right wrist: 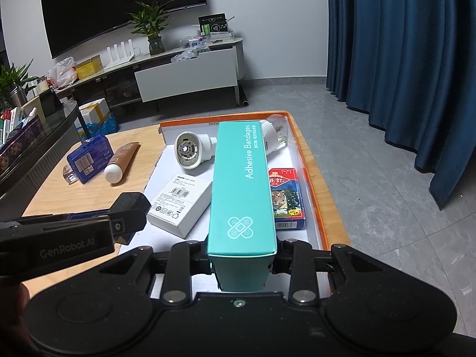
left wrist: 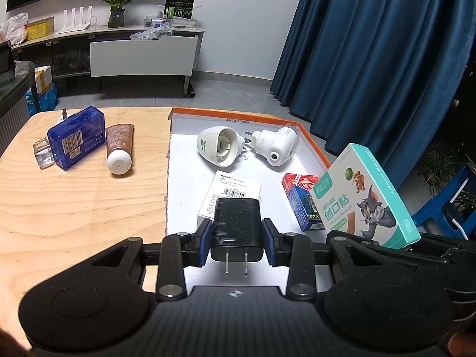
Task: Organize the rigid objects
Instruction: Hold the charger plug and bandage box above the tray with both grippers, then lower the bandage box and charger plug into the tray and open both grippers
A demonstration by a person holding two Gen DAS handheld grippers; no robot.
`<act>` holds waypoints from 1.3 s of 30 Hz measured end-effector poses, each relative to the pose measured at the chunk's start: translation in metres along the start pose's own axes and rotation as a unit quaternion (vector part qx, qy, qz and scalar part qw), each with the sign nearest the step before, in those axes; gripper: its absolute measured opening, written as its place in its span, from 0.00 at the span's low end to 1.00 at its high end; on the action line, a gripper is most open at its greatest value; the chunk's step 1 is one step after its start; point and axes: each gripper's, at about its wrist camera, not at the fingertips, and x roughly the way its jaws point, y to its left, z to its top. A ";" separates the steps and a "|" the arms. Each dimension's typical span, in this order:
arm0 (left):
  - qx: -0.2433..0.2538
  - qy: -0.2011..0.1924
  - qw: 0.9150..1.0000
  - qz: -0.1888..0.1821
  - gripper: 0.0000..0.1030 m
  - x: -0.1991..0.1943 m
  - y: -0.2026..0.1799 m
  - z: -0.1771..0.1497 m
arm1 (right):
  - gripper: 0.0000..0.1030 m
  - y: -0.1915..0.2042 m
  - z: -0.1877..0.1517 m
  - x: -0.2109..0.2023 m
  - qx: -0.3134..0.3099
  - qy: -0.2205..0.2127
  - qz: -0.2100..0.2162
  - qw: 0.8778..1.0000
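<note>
Left gripper (left wrist: 236, 239) clamped on a black charger (left wrist: 236, 226), prongs toward the camera, held just above the near edge of the orange-rimmed box lid (left wrist: 312, 139) on the wooden table (left wrist: 74, 208). Right gripper (right wrist: 242, 260) clamped on a teal bandage box (right wrist: 242, 190) – over the lid's near right part. Inside the lid: two white plug-in devices (left wrist: 218, 146) at the far end, white carton (left wrist: 229, 199) and card pack (left wrist: 300, 205) nearer; left of the lid on the table – blue case (left wrist: 77, 138), brown tube (left wrist: 119, 148).
</note>
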 end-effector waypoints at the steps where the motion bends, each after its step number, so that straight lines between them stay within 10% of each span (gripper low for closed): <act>1: 0.000 0.000 1.000 0.000 0.35 0.000 0.000 0.000 | 0.36 0.000 0.000 0.000 0.000 0.000 0.001 1.000; 34: -0.007 0.002 1.000 0.001 0.35 0.000 0.004 -0.001 | 0.37 0.000 0.000 0.004 -0.002 0.018 0.037 0.999; 39: -0.007 0.004 1.000 0.000 0.35 0.000 0.004 -0.001 | 0.76 -0.017 0.002 -0.001 0.031 -0.005 -0.001 1.000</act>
